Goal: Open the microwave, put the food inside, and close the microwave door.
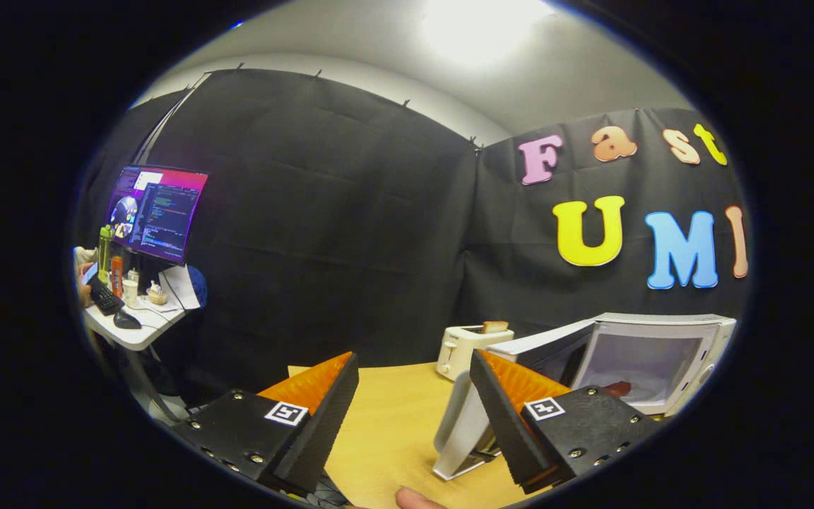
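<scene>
**Wood tabletop, microwave door open, gripper empty**

Pale wood table [393, 424] carries everything; the microwave [654, 360] is taken as the landmark. White microwave stands at the far right of the table, against the black cloth wall; its door [541, 346] is swung out toward the toaster, cavity lit and exposed; a small reddish-brown piece of food [619, 388] lies on the cavity floor near the front lip — kind not identifiable, partly hidden behind the right finger.

Gripper [414, 396] — fingers spread wide apart, nothing between them but bare tabletop; the right finger sits in front of the microwave's lower left corner, the left finger well apart from the microwave, out over the table's near edge.

White toaster [467, 346] stands just left of the microwave door, a slice of bread [495, 326] sticking up from its slot; a white curved stand [460, 431] rests on the table in front of the microwave, just beside the right finger.

Far left of the microwave, off the table: a small white desk [135, 329] with a lit monitor [156, 212], keyboard [104, 297], mouse [126, 320], green bottle [104, 251].
</scene>
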